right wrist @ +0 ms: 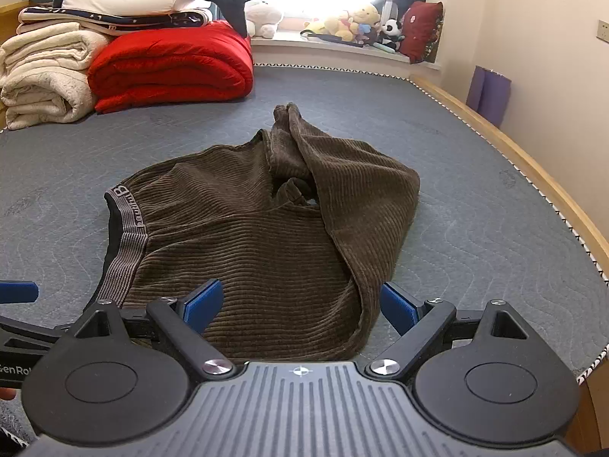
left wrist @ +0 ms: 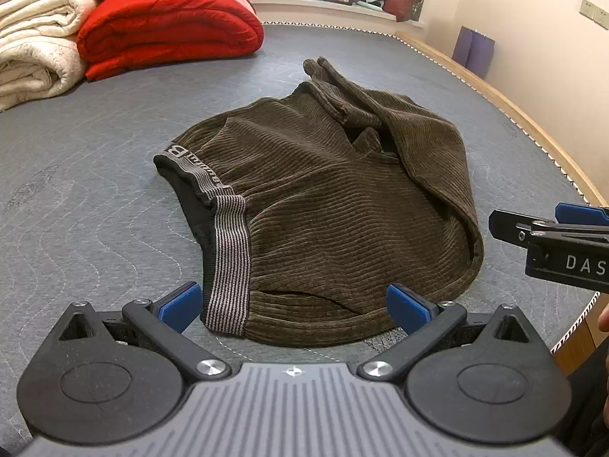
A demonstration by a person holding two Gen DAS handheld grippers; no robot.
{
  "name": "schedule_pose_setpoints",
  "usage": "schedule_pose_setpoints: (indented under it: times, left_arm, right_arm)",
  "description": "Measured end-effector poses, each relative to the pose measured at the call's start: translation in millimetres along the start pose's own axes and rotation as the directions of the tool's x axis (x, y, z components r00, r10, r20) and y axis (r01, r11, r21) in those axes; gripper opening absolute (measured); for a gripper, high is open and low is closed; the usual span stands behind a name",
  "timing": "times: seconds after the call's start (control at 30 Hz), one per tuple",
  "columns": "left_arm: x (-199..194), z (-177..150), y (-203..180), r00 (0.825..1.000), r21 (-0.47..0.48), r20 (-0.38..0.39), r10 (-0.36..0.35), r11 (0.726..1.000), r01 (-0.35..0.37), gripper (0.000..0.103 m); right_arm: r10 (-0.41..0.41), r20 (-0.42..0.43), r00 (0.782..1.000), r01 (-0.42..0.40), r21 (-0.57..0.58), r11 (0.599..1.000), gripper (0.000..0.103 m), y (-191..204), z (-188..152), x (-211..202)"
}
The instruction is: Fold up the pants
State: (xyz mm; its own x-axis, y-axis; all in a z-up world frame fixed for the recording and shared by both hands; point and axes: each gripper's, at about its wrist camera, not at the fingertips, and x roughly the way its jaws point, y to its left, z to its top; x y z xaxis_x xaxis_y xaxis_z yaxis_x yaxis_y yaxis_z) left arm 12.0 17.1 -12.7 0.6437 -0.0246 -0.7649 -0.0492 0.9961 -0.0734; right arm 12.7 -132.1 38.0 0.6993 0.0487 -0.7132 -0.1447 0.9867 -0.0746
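Brown corduroy pants (left wrist: 323, 205) lie in a loose folded heap on the grey mattress (left wrist: 95, 190), striped waistband (left wrist: 228, 262) at the left, legs bunched toward the back. My left gripper (left wrist: 293, 304) is open and empty, its blue pads either side of the pants' near edge by the waistband. My right gripper (right wrist: 300, 304) is open and empty over the near right part of the pants (right wrist: 274, 236). The right gripper also shows at the right edge of the left wrist view (left wrist: 548, 228). The left gripper's blue pad shows at the left of the right wrist view (right wrist: 17, 292).
A folded red quilt (left wrist: 171, 26) and cream blankets (left wrist: 34, 42) are stacked at the back left. Plush toys (right wrist: 357, 23) and a red cushion sit on the window sill. The wooden bed rail (left wrist: 533, 122) runs along the right, by the wall.
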Motion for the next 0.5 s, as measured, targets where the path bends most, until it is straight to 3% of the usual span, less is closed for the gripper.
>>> schedule_pose_setpoints:
  times: [0.5]
  left_arm:
    - [3.5,0.8,2.3,1.0,0.0,-0.009,0.002,1.0,-0.002,0.103]
  right_arm:
    - [-0.014,-0.004,1.0,0.014,0.002,1.0,0.09,-1.7,-0.4,0.7]
